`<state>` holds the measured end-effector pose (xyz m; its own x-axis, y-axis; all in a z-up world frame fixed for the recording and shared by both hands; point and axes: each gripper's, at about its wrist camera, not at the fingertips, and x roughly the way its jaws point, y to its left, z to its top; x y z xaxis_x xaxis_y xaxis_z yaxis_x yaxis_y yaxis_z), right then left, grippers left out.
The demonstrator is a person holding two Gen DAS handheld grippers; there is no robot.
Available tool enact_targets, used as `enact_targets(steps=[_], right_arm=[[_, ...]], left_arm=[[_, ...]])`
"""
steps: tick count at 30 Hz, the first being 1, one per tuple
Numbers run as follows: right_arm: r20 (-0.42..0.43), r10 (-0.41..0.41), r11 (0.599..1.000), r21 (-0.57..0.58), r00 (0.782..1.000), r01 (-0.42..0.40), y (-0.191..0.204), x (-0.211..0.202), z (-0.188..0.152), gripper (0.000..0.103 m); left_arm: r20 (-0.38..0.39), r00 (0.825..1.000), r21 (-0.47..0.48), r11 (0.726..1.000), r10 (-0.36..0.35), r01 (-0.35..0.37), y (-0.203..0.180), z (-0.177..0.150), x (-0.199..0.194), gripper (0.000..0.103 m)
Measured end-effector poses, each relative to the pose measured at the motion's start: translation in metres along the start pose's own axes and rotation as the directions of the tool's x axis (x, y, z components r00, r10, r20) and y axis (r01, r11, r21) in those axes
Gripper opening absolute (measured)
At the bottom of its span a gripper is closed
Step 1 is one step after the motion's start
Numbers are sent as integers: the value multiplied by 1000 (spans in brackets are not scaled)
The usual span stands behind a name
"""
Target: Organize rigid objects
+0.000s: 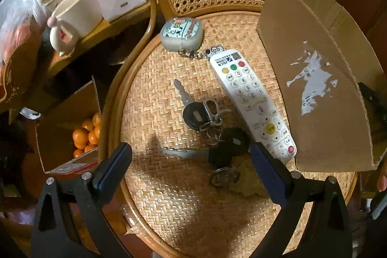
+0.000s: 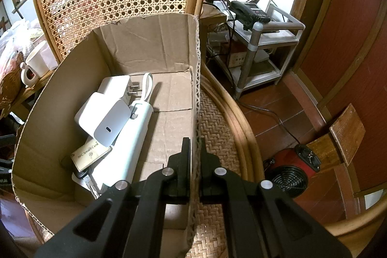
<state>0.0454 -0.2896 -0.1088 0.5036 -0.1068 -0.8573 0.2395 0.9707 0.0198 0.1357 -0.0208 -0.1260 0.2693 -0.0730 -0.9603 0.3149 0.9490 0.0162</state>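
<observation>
The left hand-held gripper [image 1: 191, 156] hung with its jaws apart over the keys [image 1: 208, 129] lying beside the remote [image 1: 251, 100] on the woven chair seat [image 1: 169, 197], while the right hand-held gripper [image 2: 195, 156] was clamped on the cardboard box's [image 2: 154, 45] wall.

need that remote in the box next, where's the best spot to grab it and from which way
Take the white remote across its narrow width near the middle, coming straight down from above. It lies flat and face-up on the woven seat, long and slim, so the open left gripper would probably need turning to straddle its long sides. The end nearest the gripper sits close to the keys and the cardboard box.
</observation>
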Motion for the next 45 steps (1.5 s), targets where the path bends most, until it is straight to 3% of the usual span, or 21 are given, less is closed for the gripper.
enact_targets(steps=[11,16,21,23,24,26,28,36,45], right_arm=[[-1,0,1000,0,1000,0,0,0,0,6],[0,0,1000,0,1000,0,0,0,1,6],[2,-4,1000,-5,1000,4,2,0,0,6],[1,-4,1000,-5,1000,4,3,0,-1,6],[1,-4,1000,-5,1000,4,3,0,-1,6],[1,-6,1000,-4,1000,6,4,0,-1,6],[0,-5,1000,-4,1000,5,4,0,-2,6],[-1,-4,1000,-5,1000,4,4,1,0,6],[-2,-3,1000,-6,1000,3,4,1,0,6]], left_arm=[[-54,998,16,1000,25,-24,-2,5,24,96],[-62,998,-20,1000,6,-7,6,9,31,96],[-48,998,-4,999,-44,44,2,8,26,68],[-34,998,15,999,-43,44,-3,7,24,64],[-32,998,9,998,-57,57,-3,7,24,57],[-41,992,-35,992,-122,121,1,8,24,57],[-43,991,-29,991,-130,129,2,8,24,57],[-110,987,51,991,-121,127,-7,3,23,60],[-81,994,105,991,-69,78,-22,2,24,62]])
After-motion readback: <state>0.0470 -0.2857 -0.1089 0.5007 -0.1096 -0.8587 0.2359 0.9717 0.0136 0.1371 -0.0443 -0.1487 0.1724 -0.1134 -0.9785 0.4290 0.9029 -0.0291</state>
